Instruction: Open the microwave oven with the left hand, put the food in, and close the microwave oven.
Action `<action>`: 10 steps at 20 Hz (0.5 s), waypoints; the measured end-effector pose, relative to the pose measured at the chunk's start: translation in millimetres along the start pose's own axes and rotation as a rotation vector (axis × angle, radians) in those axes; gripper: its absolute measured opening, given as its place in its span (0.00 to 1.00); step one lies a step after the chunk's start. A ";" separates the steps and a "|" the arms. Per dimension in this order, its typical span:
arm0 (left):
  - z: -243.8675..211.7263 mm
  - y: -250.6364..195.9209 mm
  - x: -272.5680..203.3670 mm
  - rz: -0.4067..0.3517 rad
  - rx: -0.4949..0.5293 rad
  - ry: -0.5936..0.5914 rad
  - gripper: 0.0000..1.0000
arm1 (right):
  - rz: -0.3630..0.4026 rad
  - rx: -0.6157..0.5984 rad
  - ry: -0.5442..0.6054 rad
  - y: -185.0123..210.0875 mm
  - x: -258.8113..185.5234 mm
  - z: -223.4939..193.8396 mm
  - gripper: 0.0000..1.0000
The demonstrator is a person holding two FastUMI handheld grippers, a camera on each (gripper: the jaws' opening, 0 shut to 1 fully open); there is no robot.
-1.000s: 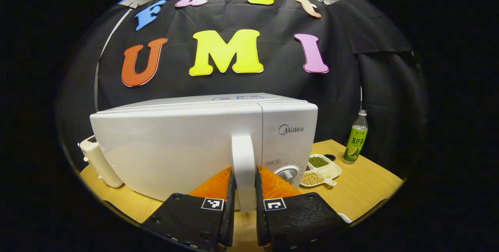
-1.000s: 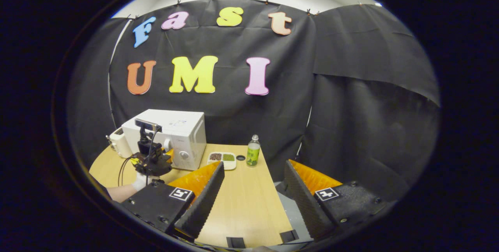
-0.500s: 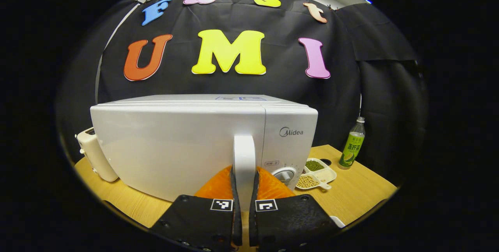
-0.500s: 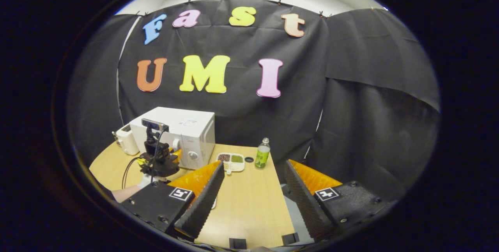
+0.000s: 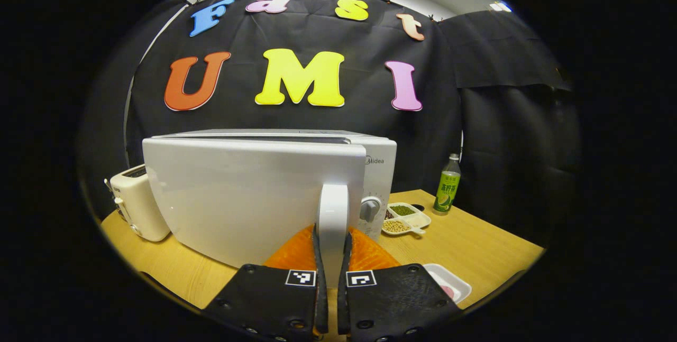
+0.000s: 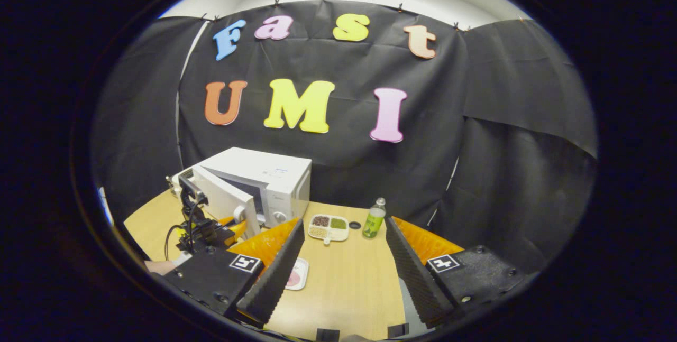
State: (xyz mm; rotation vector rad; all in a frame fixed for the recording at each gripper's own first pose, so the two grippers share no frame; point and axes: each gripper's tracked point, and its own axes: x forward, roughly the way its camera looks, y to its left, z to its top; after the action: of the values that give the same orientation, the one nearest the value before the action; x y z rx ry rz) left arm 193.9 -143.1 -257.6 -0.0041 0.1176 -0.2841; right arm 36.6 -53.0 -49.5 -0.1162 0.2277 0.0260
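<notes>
The white microwave oven [image 5: 378, 173] [image 6: 275, 173] stands at the back of the wooden table [image 5: 476, 241]. Its door [image 5: 248, 194] [image 6: 225, 202] is swung partly out from the body. My left gripper [image 5: 331, 299] is shut on the door's white upright handle [image 5: 332, 220], both fingers pressing its sides; it also shows far off as the left gripper [image 6: 222, 228] at the door. A small white tray with pink food [image 5: 447, 284] [image 6: 295, 278] lies on the table near the front. My right gripper [image 6: 344, 273] hovers open over the table, holding nothing.
A cream toaster [image 5: 137, 204] stands left of the microwave. Right of it lie a divided white dish of beans [image 5: 404, 218] [image 6: 328, 227], a dark bottle cap [image 6: 355, 224] and a green drink bottle [image 5: 447, 183] [image 6: 373, 218]. A hand [image 6: 158, 265] holds the left gripper.
The left gripper closed tight on the handle and pulled the door out from the oven body. The right gripper view swung left, bringing the food tray into sight.
</notes>
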 end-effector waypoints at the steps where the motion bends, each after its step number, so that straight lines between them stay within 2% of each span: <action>1: -3.3 4.7 -13.3 0.007 0.011 0.003 0.00 | 0.034 0.000 0.001 14.5 2.6 -0.5 0.99; 2: -6.4 10.6 -27.2 0.014 0.005 0.007 0.06 | 0.058 -0.004 0.001 26.4 4.7 -0.1 0.99; 5: -13.3 28.2 -71.1 0.047 0.007 0.011 0.07 | 0.127 -0.014 -0.003 62.2 6.5 1.3 0.99; 6: -15.0 36.3 -84.8 0.061 0.013 0.018 0.13 | 0.147 -0.013 -0.003 73.5 5.5 0.4 0.99; 8: -20.2 57.1 -109.5 0.113 0.016 0.035 0.18 | 0.185 -0.011 0.004 96.6 2.6 -3.1 0.99; 10: -25.9 75.9 -132.6 0.159 -0.011 0.057 0.31 | 0.223 -0.003 0.017 117.9 -3.0 -7.8 0.99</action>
State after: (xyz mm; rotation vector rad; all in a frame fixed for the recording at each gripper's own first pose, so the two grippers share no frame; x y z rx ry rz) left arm 85.7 -32.8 -269.6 0.0028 0.1750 -0.1247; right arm 27.3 63.1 -69.6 -0.0939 0.2564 0.2471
